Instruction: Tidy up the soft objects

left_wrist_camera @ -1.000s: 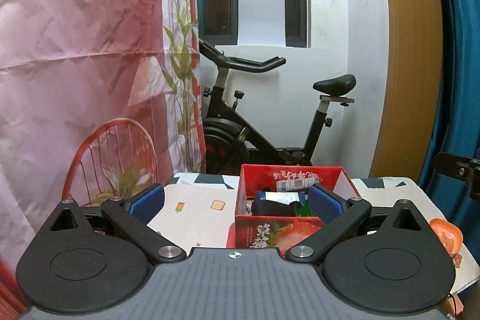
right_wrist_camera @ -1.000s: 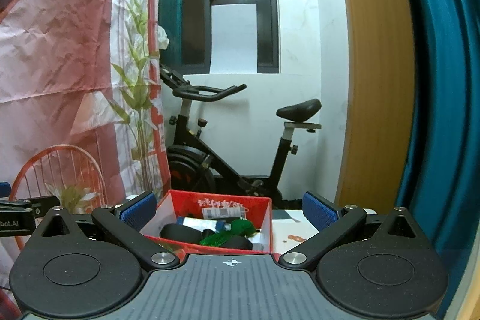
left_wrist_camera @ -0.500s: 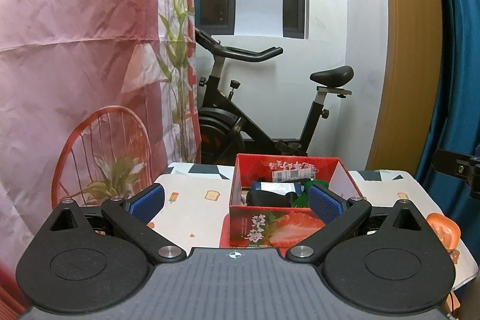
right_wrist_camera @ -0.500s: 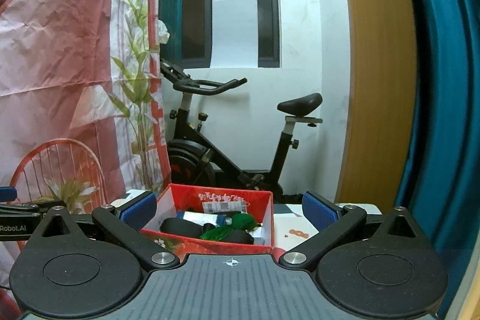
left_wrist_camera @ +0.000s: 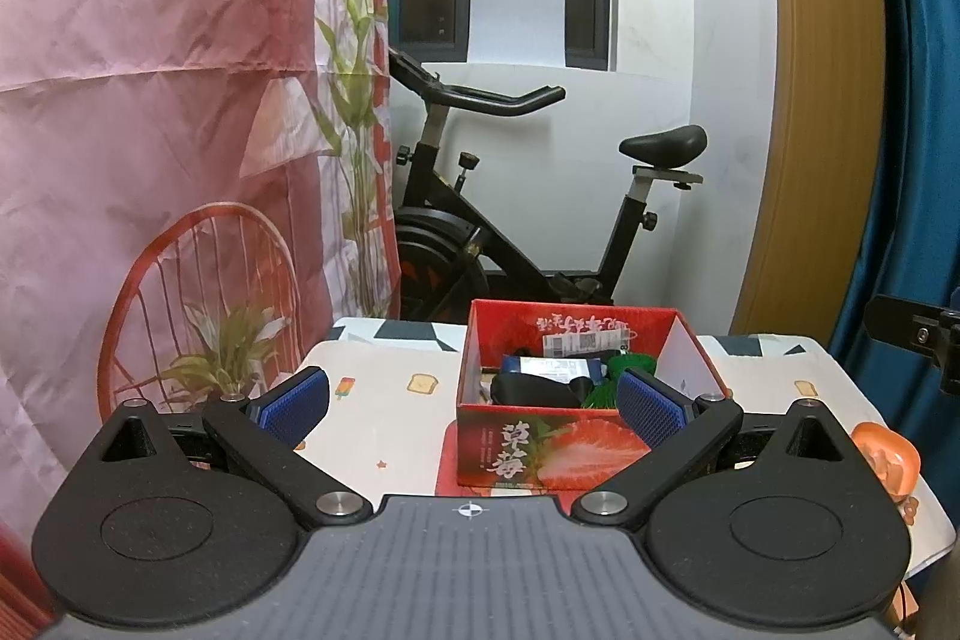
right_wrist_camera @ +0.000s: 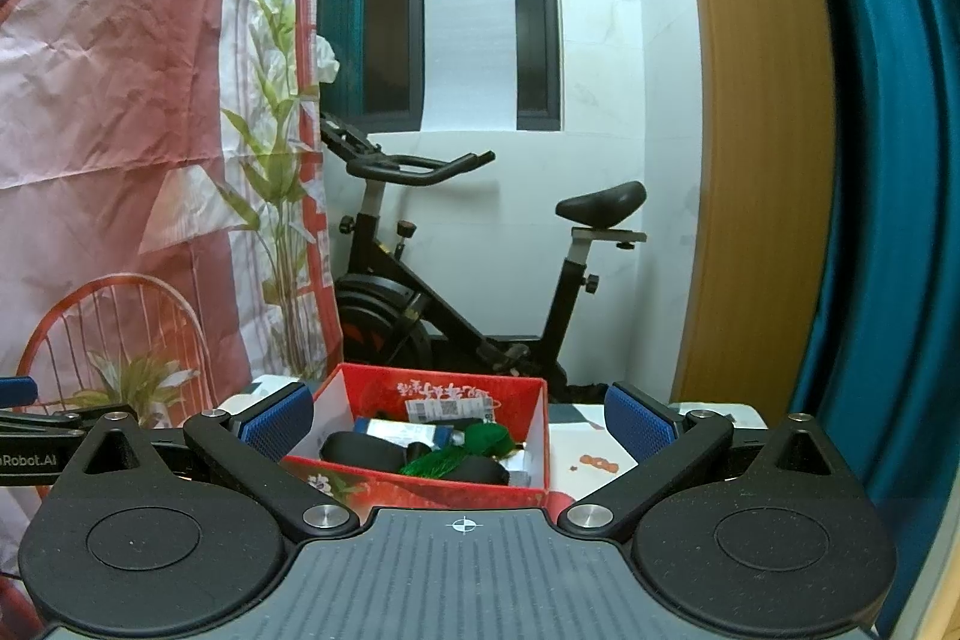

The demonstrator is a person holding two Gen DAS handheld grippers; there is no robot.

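Note:
A red strawberry-print box (left_wrist_camera: 558, 454) stands on a small table (left_wrist_camera: 384, 400). It holds a black soft item (left_wrist_camera: 528, 391), a blue-and-white packet (left_wrist_camera: 552, 367) and a green tassel (left_wrist_camera: 606, 391). The box also shows in the right wrist view (right_wrist_camera: 432, 391), with the green tassel (right_wrist_camera: 462, 451) in it. An orange soft toy (left_wrist_camera: 888, 460) lies at the table's right edge. My left gripper (left_wrist_camera: 474, 403) is open and empty, in front of the box. My right gripper (right_wrist_camera: 459, 418) is open and empty, facing the box from the right.
A black exercise bike (left_wrist_camera: 510, 232) stands behind the table against a white wall. A pink printed curtain (left_wrist_camera: 156, 100) hangs on the left. A teal curtain (right_wrist_camera: 888, 160) and a wooden frame (right_wrist_camera: 756, 130) are on the right. The right gripper's arm (left_wrist_camera: 912, 334) shows at the left view's right edge.
Both views have tilted down or risen a little, so more of the tabletop and the box's inside shows. Both grippers stay open and empty.

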